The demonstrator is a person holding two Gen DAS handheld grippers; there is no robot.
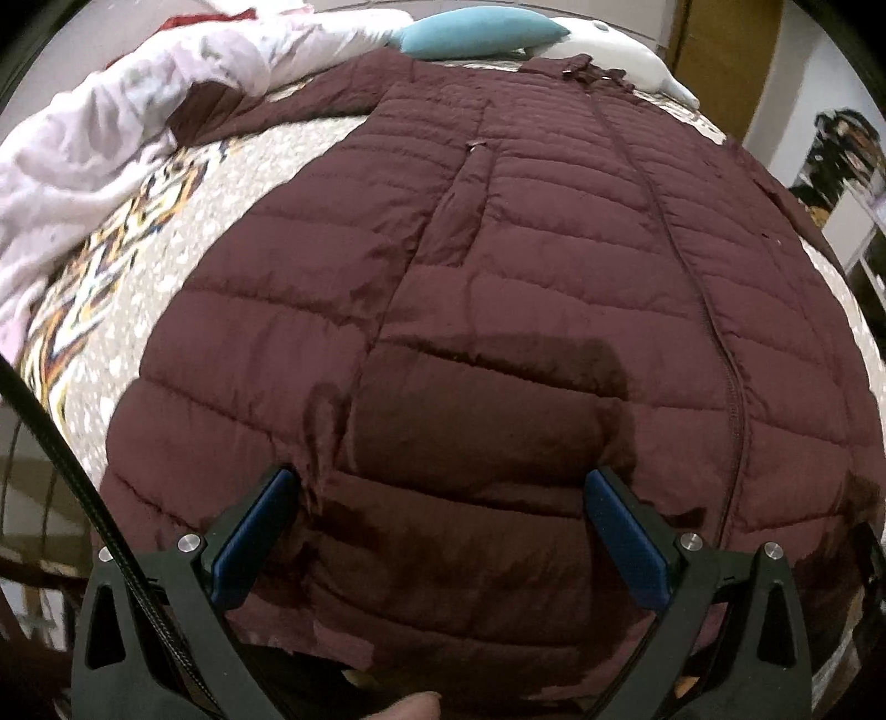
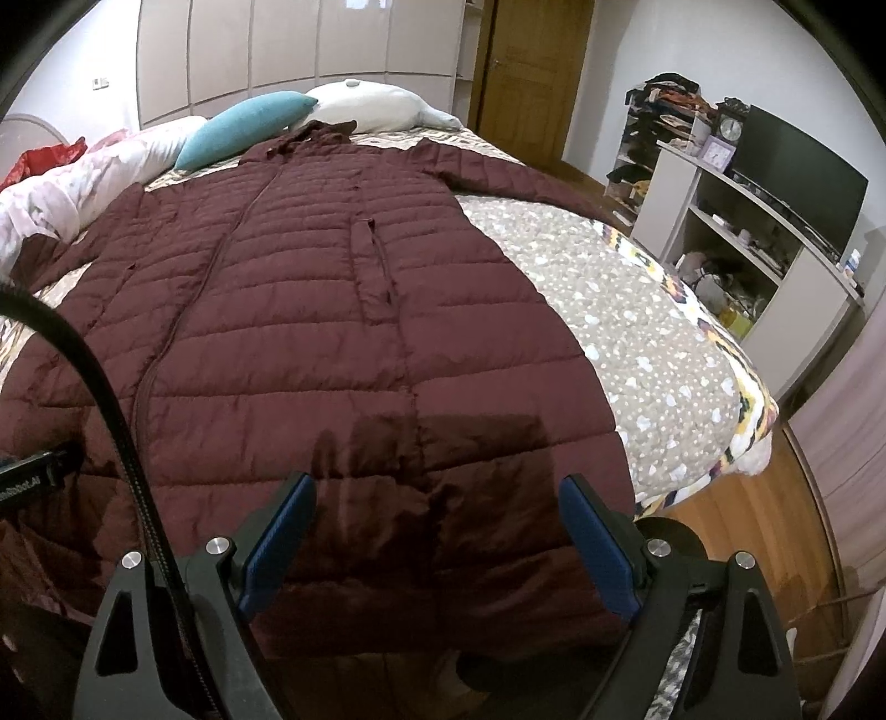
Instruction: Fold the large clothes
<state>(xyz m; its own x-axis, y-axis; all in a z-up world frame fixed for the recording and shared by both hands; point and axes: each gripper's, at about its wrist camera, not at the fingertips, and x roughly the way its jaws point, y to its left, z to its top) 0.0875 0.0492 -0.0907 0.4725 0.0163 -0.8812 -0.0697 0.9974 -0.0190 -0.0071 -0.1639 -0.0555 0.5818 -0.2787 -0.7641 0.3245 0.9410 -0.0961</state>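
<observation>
Bed (image 2: 637, 310): coat (image 2: 310, 310) flat, long axis running away from both grippers, hem nearest. Left gripper (image 1: 443, 531) and right gripper (image 2: 437, 531) over hem, jaws wide, empty.

Left wrist view sits low at the foot of the bed (image 1: 183, 232), close over the hem of the maroon puffer coat (image 1: 526, 288), looking up its length toward the teal pillow (image 1: 476, 32). Right wrist view rides a touch higher and further right, facing the same way (more of the room shows here), taking in the bed's right edge, the wooden door (image 2: 526, 72) and the shelf unit (image 2: 736, 232). Both share the coat, its central zip and the pillows.
</observation>
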